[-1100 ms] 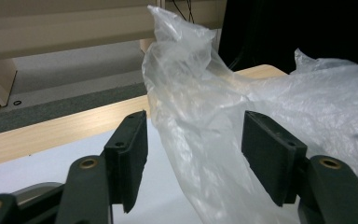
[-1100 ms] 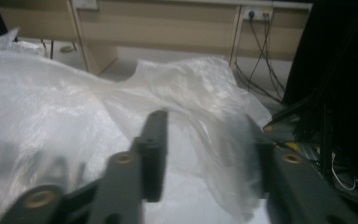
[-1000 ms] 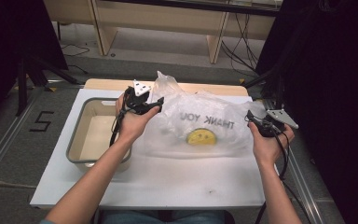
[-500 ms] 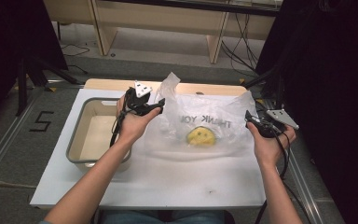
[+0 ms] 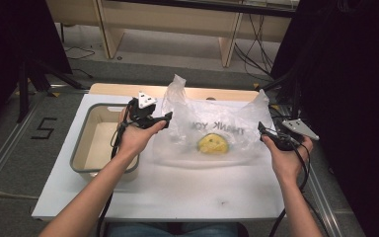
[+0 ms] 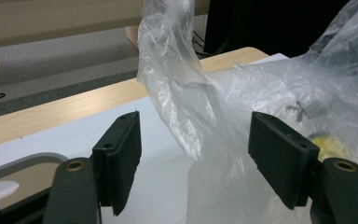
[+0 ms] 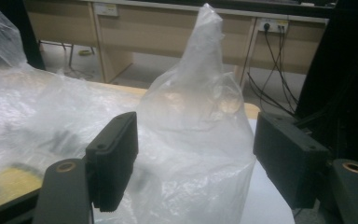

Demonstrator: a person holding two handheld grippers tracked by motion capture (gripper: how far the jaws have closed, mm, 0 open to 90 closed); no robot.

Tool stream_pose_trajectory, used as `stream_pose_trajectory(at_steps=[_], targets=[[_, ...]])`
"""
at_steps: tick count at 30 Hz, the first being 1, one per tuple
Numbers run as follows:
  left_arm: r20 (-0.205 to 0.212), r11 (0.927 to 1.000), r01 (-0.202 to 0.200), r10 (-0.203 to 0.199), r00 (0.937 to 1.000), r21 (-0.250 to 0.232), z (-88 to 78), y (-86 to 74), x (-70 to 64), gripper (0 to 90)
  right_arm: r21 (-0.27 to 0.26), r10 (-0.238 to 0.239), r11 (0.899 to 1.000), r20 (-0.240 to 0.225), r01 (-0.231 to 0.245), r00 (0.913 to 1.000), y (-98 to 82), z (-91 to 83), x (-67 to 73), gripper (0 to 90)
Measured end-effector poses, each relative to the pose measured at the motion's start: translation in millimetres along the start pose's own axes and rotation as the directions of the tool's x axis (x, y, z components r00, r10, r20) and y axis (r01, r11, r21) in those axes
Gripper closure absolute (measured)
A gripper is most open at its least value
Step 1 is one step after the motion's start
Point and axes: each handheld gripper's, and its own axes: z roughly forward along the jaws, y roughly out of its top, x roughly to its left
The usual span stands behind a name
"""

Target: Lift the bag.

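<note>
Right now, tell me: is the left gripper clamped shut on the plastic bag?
No: in the left gripper view the left gripper stands wide open, and the plastic bag hangs between its pads without being pinched.

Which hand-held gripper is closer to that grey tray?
Left. The left hand-held gripper is just beside the grey tray, at the plastic bag's near side; the right hand-held gripper is across the bag.

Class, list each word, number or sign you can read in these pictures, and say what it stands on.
"THANK YOU": on the clear plastic bag, printed upside down as the high view shows it, above a yellow smiley face.
"5": a dark mark on the grey floor left of the table.
Dark print seen through the bag in the two gripper views: too blurred to read.
</note>
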Motion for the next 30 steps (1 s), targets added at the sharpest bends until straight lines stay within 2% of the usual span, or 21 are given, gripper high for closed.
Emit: stream_pose_trajectory(at_steps=[11,18,30], targets=[[0.05,0.9992,-0.039,0.038,0.998,0.013,-21.4,-7.8,-3.5,33.1,0.033,-0.001,0.999,-0.069,0.003,0.9976,-8.6,-8.6,3.0,32.1],[0.067,0.9991,-0.04,0.039,0.997,0.015,-31.6,-14.6,-4.4,32.9,0.049,0.006,0.999,-0.102,-0.001,0.9948,-11.8,-17.5,3.9,32.7],[0.084,0.9984,-0.049,0.046,0.9954,0.029,-43.4,-23.0,-3.7,32.5,0.083,-0.031,0.996,-0.146,0.043,0.9889,-18.6,-27.1,5.8,33.1]])
